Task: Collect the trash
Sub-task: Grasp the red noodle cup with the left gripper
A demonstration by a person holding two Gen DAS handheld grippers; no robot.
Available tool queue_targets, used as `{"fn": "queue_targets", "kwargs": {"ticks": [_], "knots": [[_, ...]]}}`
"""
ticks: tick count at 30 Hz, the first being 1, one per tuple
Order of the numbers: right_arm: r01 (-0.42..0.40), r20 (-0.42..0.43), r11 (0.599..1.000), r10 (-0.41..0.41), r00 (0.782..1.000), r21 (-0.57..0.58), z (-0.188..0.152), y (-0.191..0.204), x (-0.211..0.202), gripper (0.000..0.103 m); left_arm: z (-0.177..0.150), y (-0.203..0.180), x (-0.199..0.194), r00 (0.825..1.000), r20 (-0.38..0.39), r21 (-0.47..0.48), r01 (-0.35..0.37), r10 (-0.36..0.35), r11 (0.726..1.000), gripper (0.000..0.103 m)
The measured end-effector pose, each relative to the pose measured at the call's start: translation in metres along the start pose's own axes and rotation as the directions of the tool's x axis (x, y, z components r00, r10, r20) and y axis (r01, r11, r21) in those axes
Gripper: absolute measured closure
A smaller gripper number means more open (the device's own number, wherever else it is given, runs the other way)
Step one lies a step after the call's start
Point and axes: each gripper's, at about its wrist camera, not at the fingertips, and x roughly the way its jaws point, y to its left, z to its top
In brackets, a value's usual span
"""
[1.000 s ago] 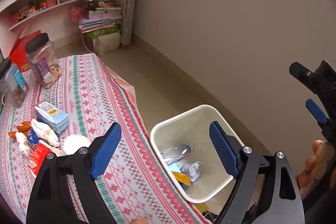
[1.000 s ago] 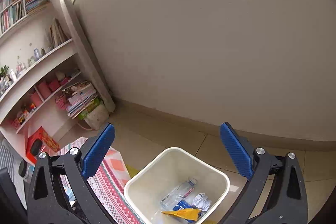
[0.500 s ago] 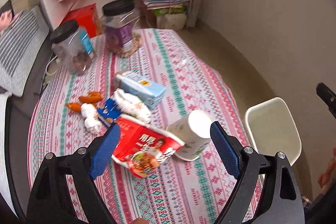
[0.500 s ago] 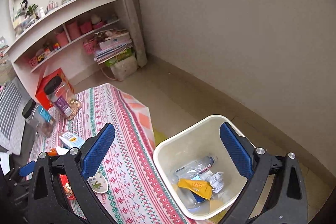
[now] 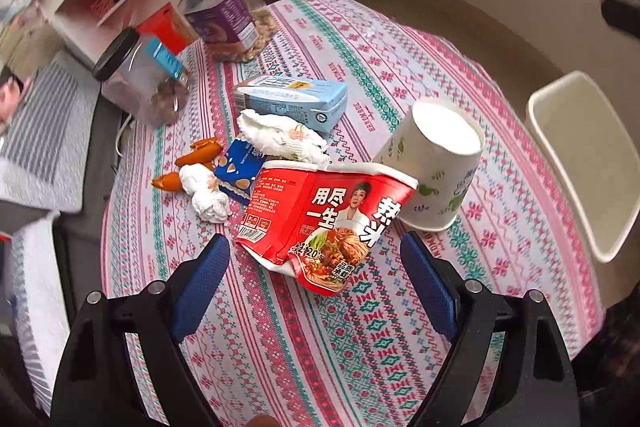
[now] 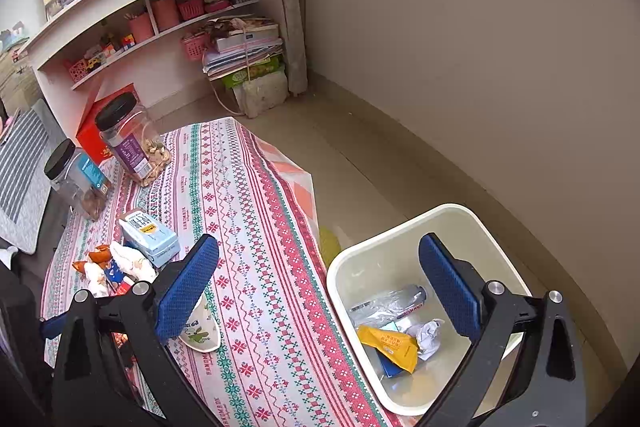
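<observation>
My left gripper (image 5: 316, 287) stands wide open and empty, just short of the crushed red noodle cup (image 5: 320, 215). My right gripper (image 6: 320, 291) is equally open, holding nothing, above the bin (image 6: 400, 251). Risk 1: closing on the noodle cup could nudge the upturned paper cup (image 5: 436, 167) touching it toward the bench (image 5: 400, 327) edge. Risk 2: tissue wads (image 5: 280, 135) beyond may snag. Open floor separates bench and bin; the 2 jars (image 5: 144, 79) stand well clear.

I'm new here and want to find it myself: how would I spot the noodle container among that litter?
Look at the patterned tablecloth. In the litter at its middle, beside the upturned paper cup, lies the noodle container: the only bright red, crushed one, printed with noodles.
</observation>
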Motion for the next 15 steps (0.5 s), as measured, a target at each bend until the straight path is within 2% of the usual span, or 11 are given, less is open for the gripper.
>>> {"fn": "queue_targets", "kwargs": {"ticks": [3,5,6,7,9,12,15], "knots": [[0.002,-0.021,1.000,-0.002,1.000,0.010,-0.001,0.000,0.006,0.007,0.003,-0.015,0.018,0.997,0.020,0.085,-0.077,0.076,0.993,0.020],[0.002,-0.032,1.000,-0.001,0.999,0.004,-0.002,0.001,0.009,0.007,0.005,-0.018,0.031,0.991,0.049,0.126,-0.132,0.127,0.983,0.030],[-0.002,-0.038,1.000,0.002,0.999,-0.002,-0.003,0.004,0.011,0.007,0.006,-0.018,0.036,0.990,0.053,0.138,-0.134,0.128,0.981,0.040],[-0.013,-0.044,1.000,0.013,0.999,-0.009,-0.004,0.006,0.013,0.007,0.007,-0.016,0.039,0.992,0.052,0.139,-0.118,0.111,0.983,0.058],[-0.066,-0.064,0.998,0.065,0.996,-0.021,-0.006,0.013,0.016,0.007,0.007,-0.009,0.040,0.996,0.049,0.112,-0.085,0.080,0.990,0.077],[-0.170,-0.113,0.984,0.164,0.980,-0.045,-0.012,0.031,0.021,0.007,0.006,0.009,0.025,0.996,0.088,0.046,-0.012,0.008,0.999,0.081],[-0.248,-0.154,0.965,0.233,0.960,-0.083,-0.020,0.051,0.024,0.007,0.002,0.038,0.001,0.989,0.133,-0.057,0.074,-0.066,0.996,0.081]]}}
